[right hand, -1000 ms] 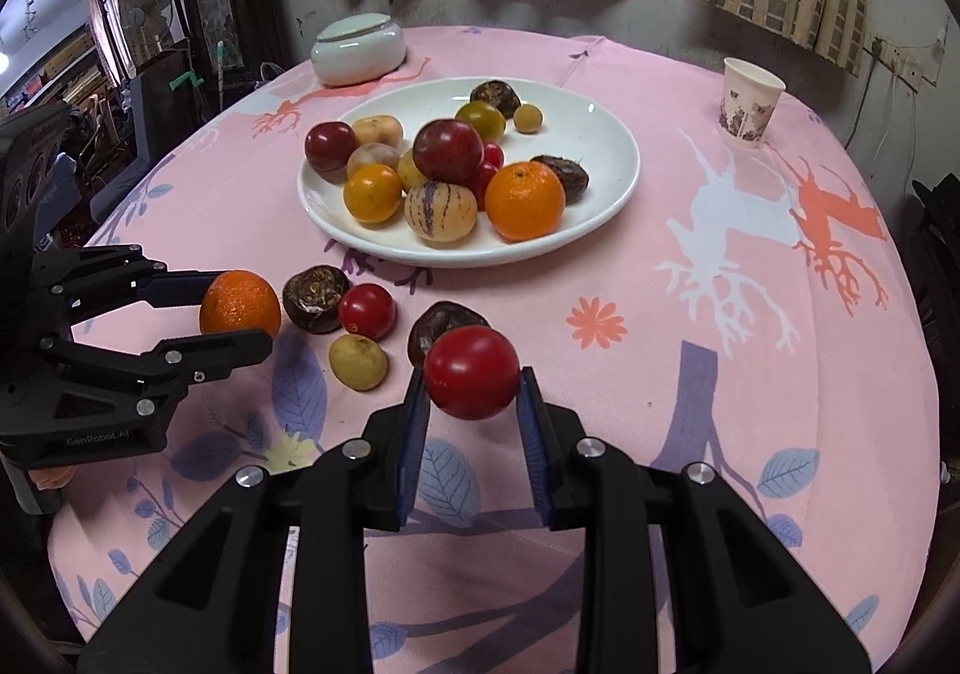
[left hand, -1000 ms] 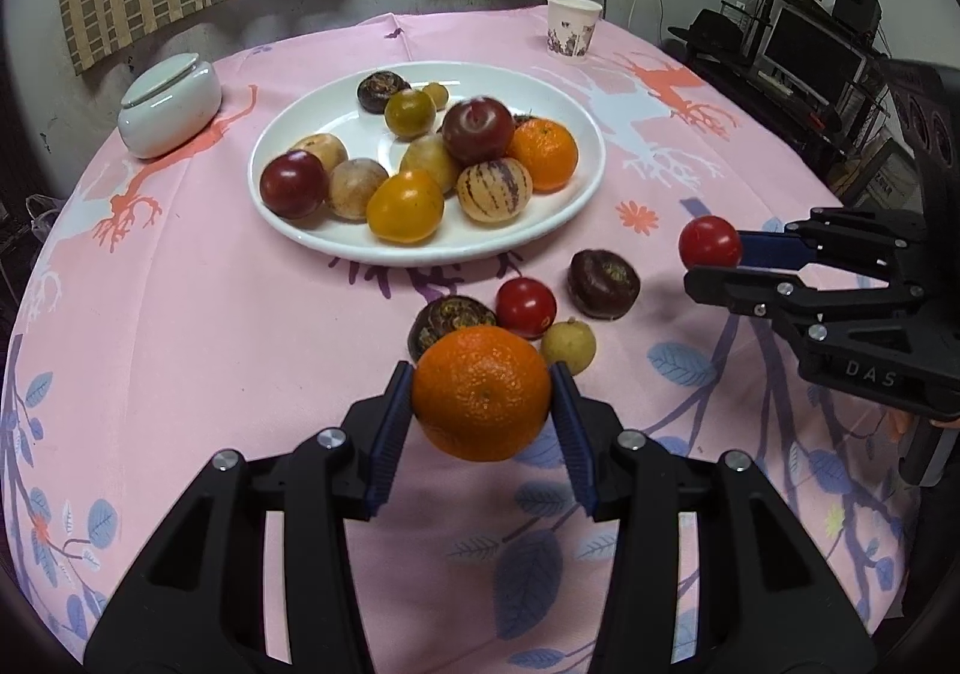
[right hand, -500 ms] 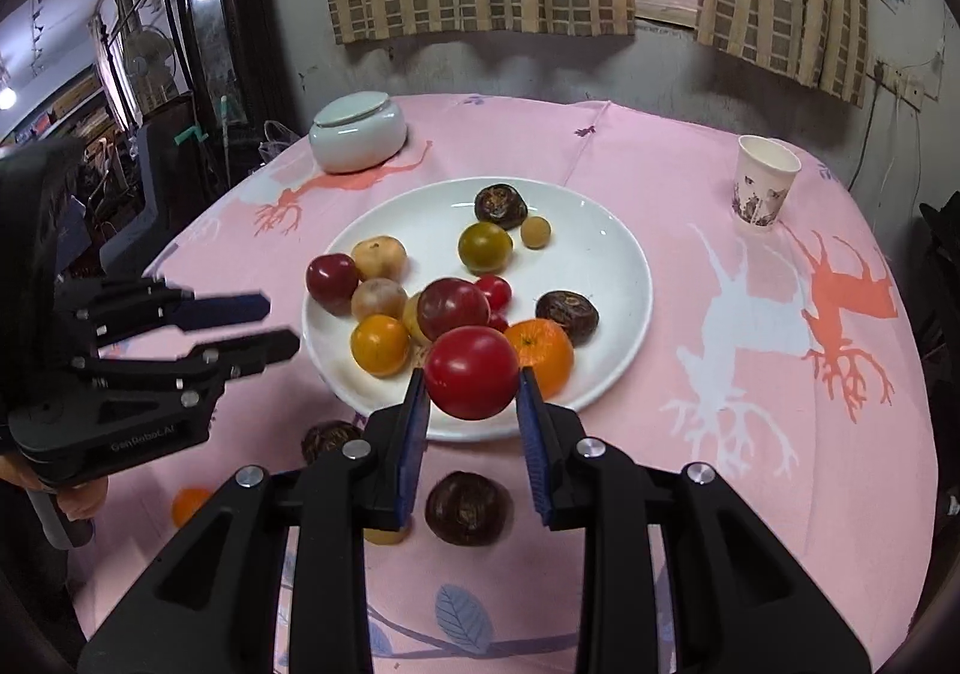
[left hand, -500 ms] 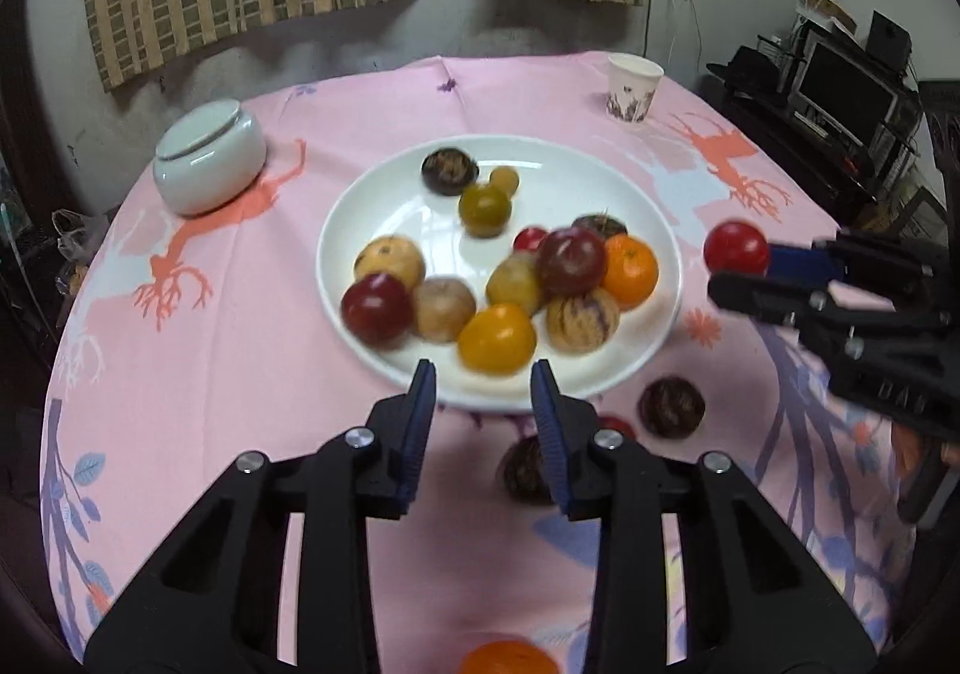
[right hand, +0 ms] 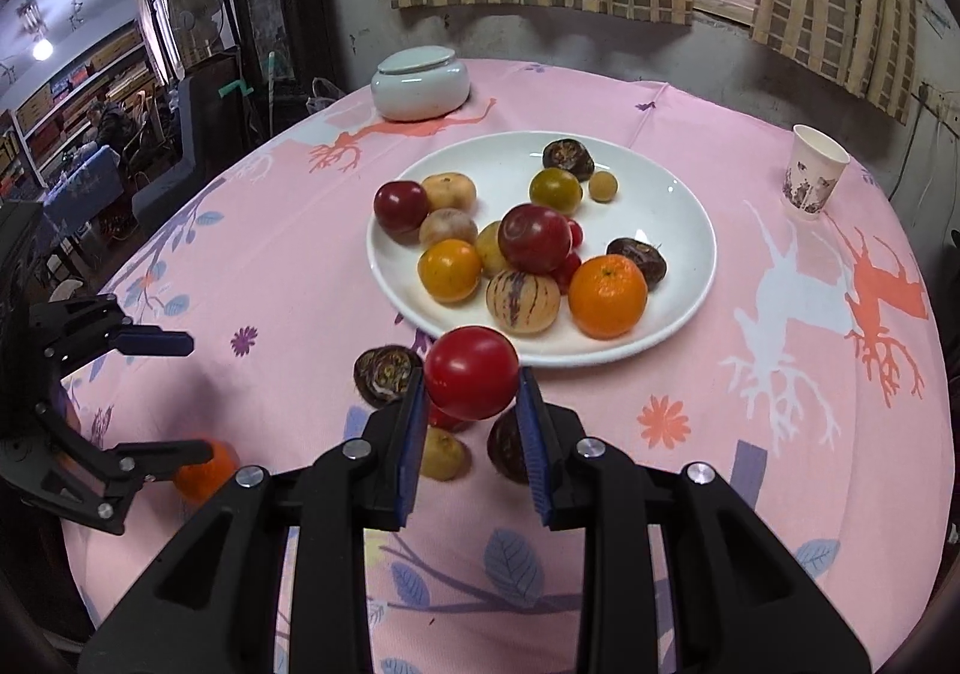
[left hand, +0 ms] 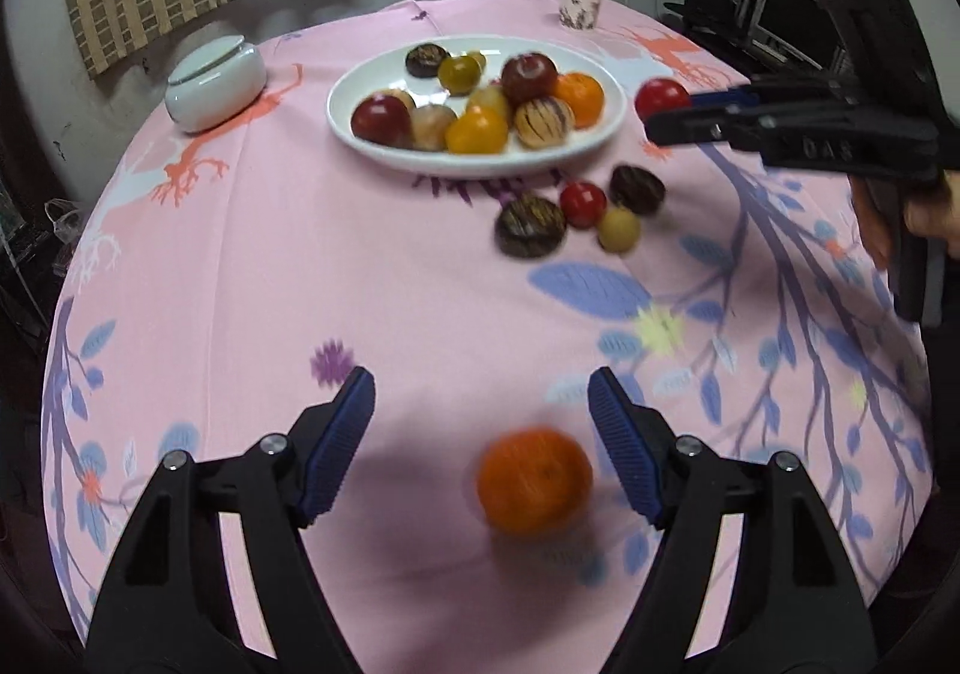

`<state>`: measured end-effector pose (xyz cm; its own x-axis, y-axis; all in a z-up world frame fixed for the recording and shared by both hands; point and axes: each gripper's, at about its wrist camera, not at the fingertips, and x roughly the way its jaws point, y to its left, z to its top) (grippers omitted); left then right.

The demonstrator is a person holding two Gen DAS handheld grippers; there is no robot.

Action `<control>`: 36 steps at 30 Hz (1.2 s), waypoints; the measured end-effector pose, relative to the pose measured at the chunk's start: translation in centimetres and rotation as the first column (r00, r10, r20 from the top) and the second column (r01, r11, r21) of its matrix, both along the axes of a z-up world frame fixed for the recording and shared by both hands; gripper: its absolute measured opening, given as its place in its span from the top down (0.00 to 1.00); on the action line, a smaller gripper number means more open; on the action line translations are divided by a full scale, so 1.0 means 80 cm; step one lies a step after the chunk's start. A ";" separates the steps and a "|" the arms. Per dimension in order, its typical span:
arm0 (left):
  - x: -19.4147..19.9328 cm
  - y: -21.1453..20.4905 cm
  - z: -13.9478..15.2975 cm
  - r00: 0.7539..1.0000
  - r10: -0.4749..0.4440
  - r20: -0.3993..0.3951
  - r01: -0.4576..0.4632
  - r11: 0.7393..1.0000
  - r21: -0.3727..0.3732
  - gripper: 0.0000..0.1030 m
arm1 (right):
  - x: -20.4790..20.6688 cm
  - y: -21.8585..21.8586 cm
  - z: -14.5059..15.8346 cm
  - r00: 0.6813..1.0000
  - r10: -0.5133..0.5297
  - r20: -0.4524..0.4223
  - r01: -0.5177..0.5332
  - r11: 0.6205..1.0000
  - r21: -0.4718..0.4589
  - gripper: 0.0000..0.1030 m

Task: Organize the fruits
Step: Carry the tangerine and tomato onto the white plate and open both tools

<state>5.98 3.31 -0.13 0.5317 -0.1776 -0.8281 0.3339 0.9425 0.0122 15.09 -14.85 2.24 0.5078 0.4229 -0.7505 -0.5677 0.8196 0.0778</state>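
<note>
Orange (left hand: pixel 534 481) dropped from your left gripper (left hand: pixel 480 410), now loose on worktop (left hand: pixel 420 284) between just-opened wide jaws, touching neither. Right gripper (right hand: pixel 471 404) clamps red tomato (right hand: pixel 471 372), short of plate (right hand: pixel 684 230) ahead, presumably for delivery there.

Bare pink tablecloth (left hand: pixel 372 278) ahead-left of the left gripper (left hand: pixel 480 410), loose orange (left hand: pixel 534 479) between its spread fingers (blurred), four loose fruits (left hand: pixel 576 215) before the crowded plate (right hand: pixel 678 206) ahead-right.
</note>
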 end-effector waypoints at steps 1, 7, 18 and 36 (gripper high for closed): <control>-0.007 -0.001 -0.005 1.000 -0.003 -0.009 0.004 1.000 0.013 0.27 | -0.003 0.000 -0.001 1.000 0.001 -0.001 -0.001 1.000 -0.007 0.71; -0.017 -0.008 -0.033 0.998 -0.004 -0.059 0.005 1.000 0.015 0.29 | -0.025 0.001 0.001 1.000 0.006 0.005 -0.006 1.000 -0.001 0.71; -0.004 -0.037 -0.019 0.999 -0.020 -0.025 0.021 0.999 0.041 0.57 | -0.044 -0.012 0.006 1.000 -0.008 0.016 0.008 1.000 0.009 0.71; 0.152 -0.065 0.053 0.974 0.203 0.099 -0.199 0.979 -0.047 0.57 | 0.021 -0.013 0.031 0.988 -0.132 0.080 0.132 0.991 0.011 0.71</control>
